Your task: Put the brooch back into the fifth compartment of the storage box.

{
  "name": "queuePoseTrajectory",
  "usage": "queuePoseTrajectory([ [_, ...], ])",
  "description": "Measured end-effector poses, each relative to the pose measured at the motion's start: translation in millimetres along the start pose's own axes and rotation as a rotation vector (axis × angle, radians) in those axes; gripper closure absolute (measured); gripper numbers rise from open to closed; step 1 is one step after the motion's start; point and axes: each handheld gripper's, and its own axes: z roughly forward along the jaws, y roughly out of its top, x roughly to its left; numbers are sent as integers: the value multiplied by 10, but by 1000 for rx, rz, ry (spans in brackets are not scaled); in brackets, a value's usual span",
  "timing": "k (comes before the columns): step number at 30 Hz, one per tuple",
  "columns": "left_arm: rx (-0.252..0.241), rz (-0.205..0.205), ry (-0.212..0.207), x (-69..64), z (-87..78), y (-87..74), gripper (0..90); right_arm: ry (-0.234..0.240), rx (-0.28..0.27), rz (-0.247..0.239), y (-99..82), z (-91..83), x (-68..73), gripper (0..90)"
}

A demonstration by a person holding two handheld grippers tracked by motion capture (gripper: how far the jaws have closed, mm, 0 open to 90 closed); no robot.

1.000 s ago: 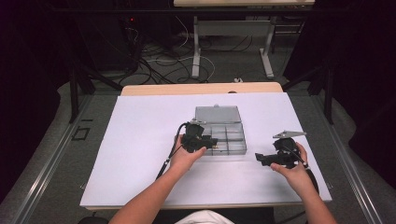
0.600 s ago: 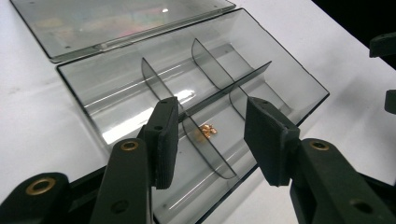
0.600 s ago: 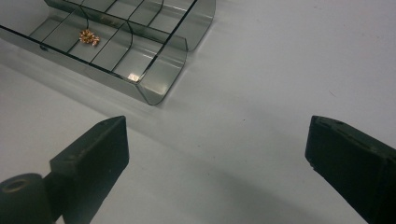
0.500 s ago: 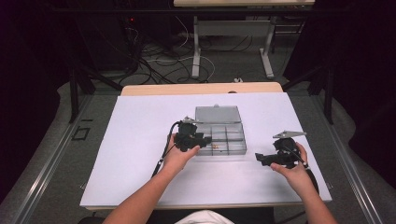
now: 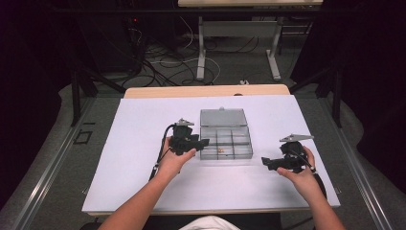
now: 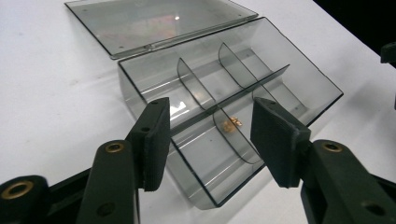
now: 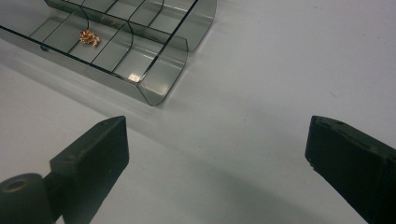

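beside the smoky clear plastic box (image 5: 226, 141), left gripper (image 5: 203, 142) half-spread, right gripper (image 5: 266, 163) wide, both empty

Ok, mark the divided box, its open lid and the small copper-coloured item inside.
Divided box (image 6: 140, 86), left gripper view, on its near-left side wall.
Open lid (image 6: 154, 21), left gripper view, on the middle of the flat panel.
Copper-coloured item (image 7: 88, 37), right gripper view, on the middle of the little cluster.

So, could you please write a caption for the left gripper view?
Left tongs, open and empty, before the open clear divided box with a small copper-coloured piece in one compartment.
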Motion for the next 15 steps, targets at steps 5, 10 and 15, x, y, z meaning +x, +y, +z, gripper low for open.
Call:
queuePoseTrajectory([
  [5,11,5,9,53,-40,-29,441,0,0,0,0,-3,-1,59],
  [10,2,7,13,105,-89,-77,418,1,0,-2,0,-4,-3,59],
  [15,5,5,19,161,-162,-115,392,4,1,1,1,3,1,58],
])
